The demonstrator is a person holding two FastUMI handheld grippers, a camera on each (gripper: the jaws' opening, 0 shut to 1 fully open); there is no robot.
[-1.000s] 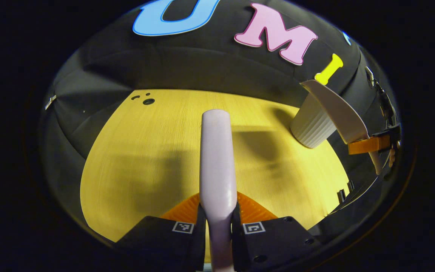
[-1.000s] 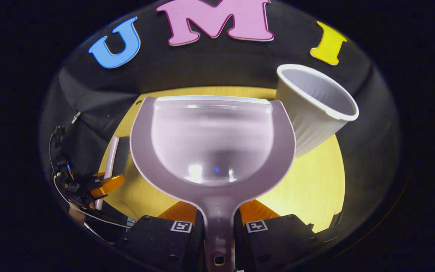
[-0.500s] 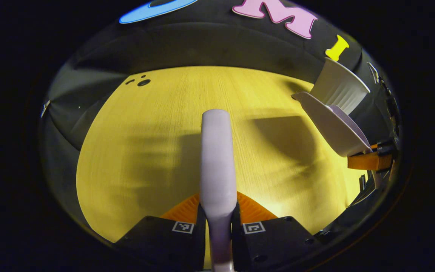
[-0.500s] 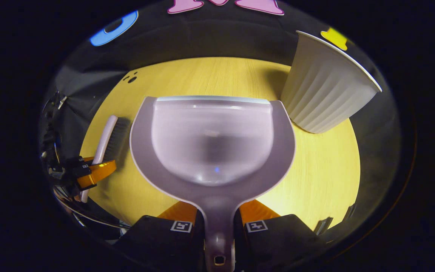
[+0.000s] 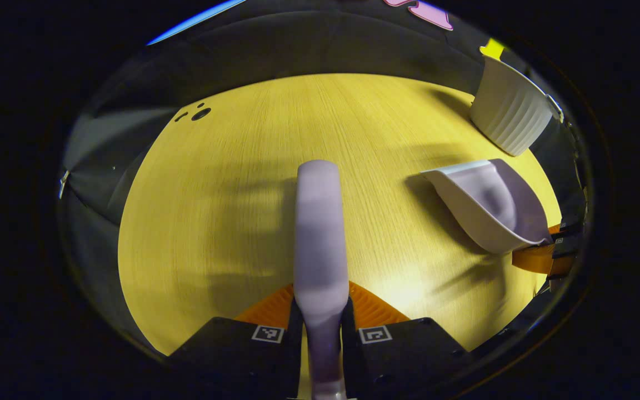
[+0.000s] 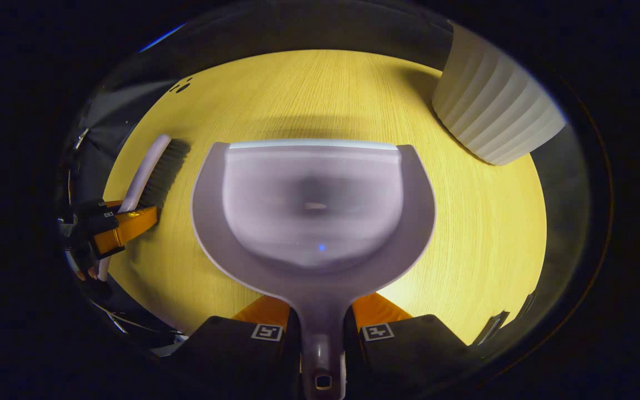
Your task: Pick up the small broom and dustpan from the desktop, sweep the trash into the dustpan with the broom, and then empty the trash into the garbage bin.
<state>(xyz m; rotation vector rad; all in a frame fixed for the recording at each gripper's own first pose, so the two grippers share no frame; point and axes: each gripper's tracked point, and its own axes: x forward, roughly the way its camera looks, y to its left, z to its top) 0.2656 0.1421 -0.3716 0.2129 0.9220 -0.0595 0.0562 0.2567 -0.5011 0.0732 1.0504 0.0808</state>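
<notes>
My left gripper (image 5: 320, 311) is shut on the handle of the small pale lilac broom (image 5: 320, 233), which points forward over the yellow desktop (image 5: 225, 183). In the right gripper view that broom (image 6: 150, 172) shows its dark bristles at the left, held by the left gripper (image 6: 123, 225). My right gripper (image 6: 320, 319) is shut on the handle of the lilac dustpan (image 6: 311, 205), whose scoop looks bare and hangs low over the desk. The dustpan (image 5: 489, 205) also appears at the right of the left gripper view. The white ribbed garbage bin (image 6: 495, 111) stands at the desk's far right; the bin (image 5: 509, 111) sits behind the dustpan.
Three small dark holes (image 5: 198, 113) mark the desktop's far left corner. Black cloth walls (image 5: 298, 44) close in the desk at the back and sides. Shadows of the tools fall across the middle of the wood.
Both grippers have tilted down and dropped toward the desk. The dustpan has come away from the bin's rim and now hangs low over the wood; the bin has slid up and to the right.
</notes>
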